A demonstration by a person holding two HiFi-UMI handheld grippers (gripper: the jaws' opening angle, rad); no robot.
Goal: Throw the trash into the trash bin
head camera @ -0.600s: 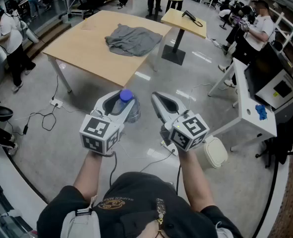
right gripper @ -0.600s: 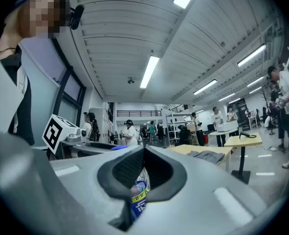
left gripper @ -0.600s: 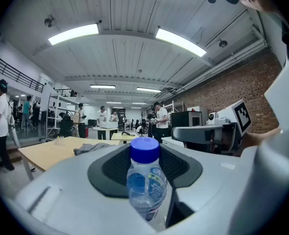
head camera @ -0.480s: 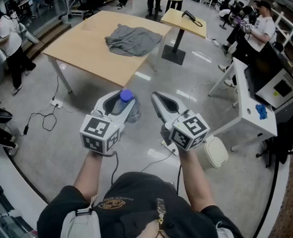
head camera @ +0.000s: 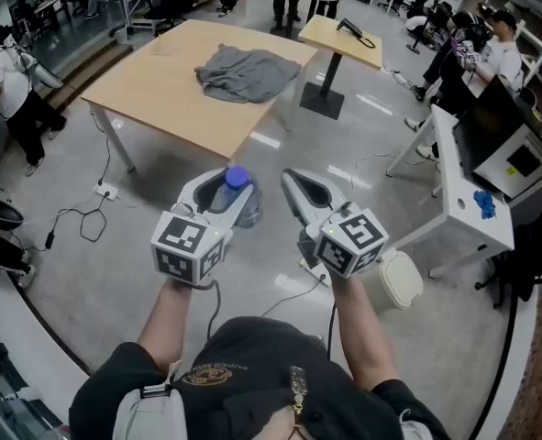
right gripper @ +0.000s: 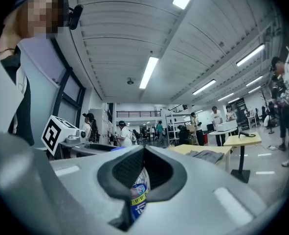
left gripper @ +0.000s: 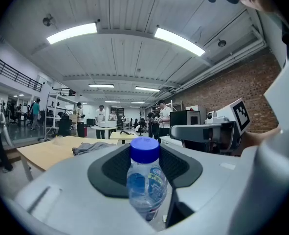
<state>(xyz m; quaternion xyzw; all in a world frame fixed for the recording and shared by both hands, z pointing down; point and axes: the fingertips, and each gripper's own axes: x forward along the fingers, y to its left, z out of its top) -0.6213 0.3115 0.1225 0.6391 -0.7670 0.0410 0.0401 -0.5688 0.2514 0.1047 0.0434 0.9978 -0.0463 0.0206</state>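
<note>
The left gripper [head camera: 226, 193] clamped the blue-capped bottle [head camera: 235, 178] upright, likely for a secure carry to the bin; the right gripper [head camera: 293, 180] hung alongside, jaws together, empty.

The bottle [head camera: 236, 181] stands between the jaws of the left tool [head camera: 223, 185], and the right tool [head camera: 291, 178] is just beside it on its right. Ahead of both tools, well apart from them, stands a large worktop [head camera: 151, 90] with a cloth [head camera: 248, 71] lying on its far right part, and a smaller worktop [head camera: 339, 39] stands behind that, to the right. To the right of the right tool is a long worktop [head camera: 463, 200], and a lidded container [head camera: 399, 280] sits on the floor [head camera: 115, 273] between that worktop and the right tool.
</note>
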